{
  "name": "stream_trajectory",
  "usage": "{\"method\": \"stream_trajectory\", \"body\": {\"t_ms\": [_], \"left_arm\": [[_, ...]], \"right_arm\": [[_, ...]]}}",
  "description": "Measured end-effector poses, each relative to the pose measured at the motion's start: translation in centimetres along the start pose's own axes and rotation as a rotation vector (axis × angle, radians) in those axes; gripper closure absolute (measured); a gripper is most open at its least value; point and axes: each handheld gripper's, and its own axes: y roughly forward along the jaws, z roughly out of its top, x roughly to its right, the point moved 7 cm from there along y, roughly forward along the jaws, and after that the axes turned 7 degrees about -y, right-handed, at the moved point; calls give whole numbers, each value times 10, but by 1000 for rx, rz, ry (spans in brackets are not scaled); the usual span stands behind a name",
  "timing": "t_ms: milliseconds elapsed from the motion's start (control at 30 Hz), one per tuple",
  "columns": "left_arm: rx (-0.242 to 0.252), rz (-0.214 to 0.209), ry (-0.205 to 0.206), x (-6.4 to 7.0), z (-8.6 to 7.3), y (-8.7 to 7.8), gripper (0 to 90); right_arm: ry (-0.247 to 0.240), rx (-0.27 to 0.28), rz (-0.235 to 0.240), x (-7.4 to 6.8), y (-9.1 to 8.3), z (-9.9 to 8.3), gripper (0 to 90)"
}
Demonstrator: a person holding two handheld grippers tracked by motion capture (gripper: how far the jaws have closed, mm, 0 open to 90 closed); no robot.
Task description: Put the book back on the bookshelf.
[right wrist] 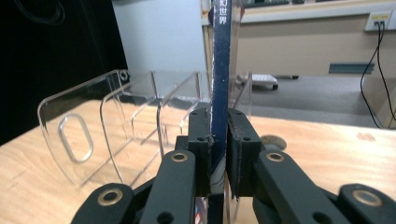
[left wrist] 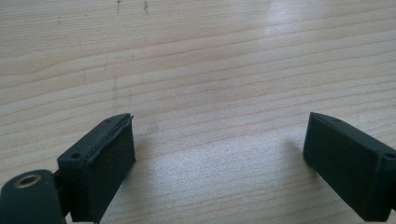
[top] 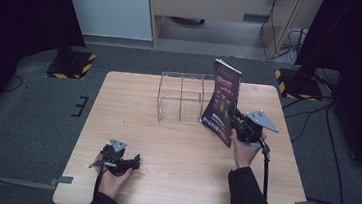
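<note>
Tongs on the right (right wrist: 218,154) are clamped on a book (right wrist: 219,70), their jaws pressed against both sides of its dark blue spine. In the high view the right tongs (top: 232,116) hold the book (top: 223,98) upright above the tabletop (top: 164,150), just beside the right end of a clear acrylic rack (top: 182,97). In the right gripper view the rack (right wrist: 116,126) stands to the left of the book, its dividers upright. Left tongs (left wrist: 219,158) hang apart over bare wood, with nothing between the jaws. In the high view they (top: 133,161) rest low near the front left of the tabletop, well apart from book and rack.
</note>
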Motion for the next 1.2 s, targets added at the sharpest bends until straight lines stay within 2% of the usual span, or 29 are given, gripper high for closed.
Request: {"method": "stream_trajectory", "body": {"t_ms": [500, 633, 800, 933, 967, 1000, 1200], "left_arm": [[0, 0, 0, 0, 0, 0, 81], [0, 0, 0, 0, 0, 0, 81], [0, 0, 0, 0, 0, 0, 81], [-1, 0, 1, 0, 0, 0, 81], [-1, 1, 1, 0, 0, 0, 80], [0, 1, 0, 0, 0, 0, 80], [0, 0, 0, 0, 0, 0, 80]], "right_arm": [[18, -110, 47, -4, -30, -28, 808], [2, -126, 47, -5, -33, -36, 804], [5, -127, 50, -3, -40, -41, 807], [9, -127, 58, -3, -43, -42, 797], [8, -127, 69, -4, -43, -41, 752], [8, -127, 69, -4, -43, -41, 752], [11, -105, 74, -3, -42, -22, 683]]}}
